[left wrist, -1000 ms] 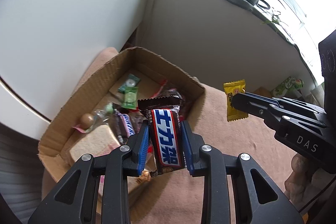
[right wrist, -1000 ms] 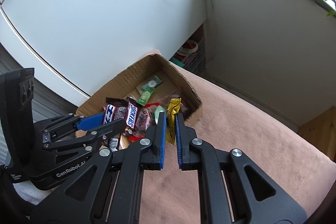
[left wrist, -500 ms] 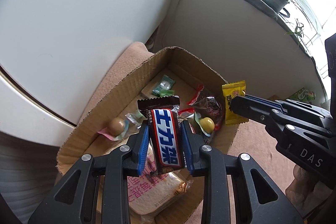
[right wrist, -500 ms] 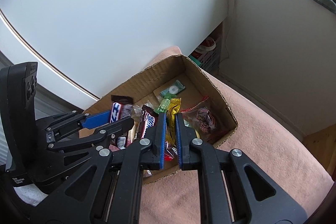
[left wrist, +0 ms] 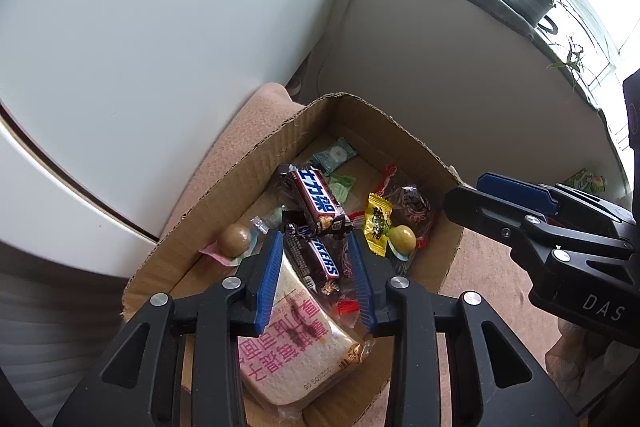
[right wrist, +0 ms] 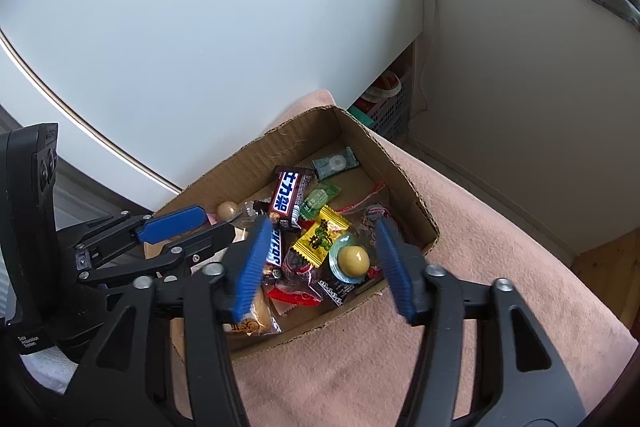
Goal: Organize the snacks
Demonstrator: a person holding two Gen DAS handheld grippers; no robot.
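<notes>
Both tools have let go since a moment ago: the brown Snickers bar with the blue-and-white label [left wrist: 315, 202] and the yellow crinkly candy packet [right wrist: 321, 235] now lie inside the open brown cardboard box [right wrist: 256, 157] among the other snacks. Left tool [left wrist: 316, 275] hangs spread wide and empty over the wrapped bread slice [left wrist: 298, 351], and the right tool [right wrist: 320, 267] is gaping wide too, above the round yellow candy [right wrist: 353, 259]. Box sits on a pinkish fuzzy blanket [right wrist: 472, 267].

Snacks [left wrist: 316, 201] in box [left wrist: 256, 155] — box on blanket [right wrist: 480, 267].
</notes>
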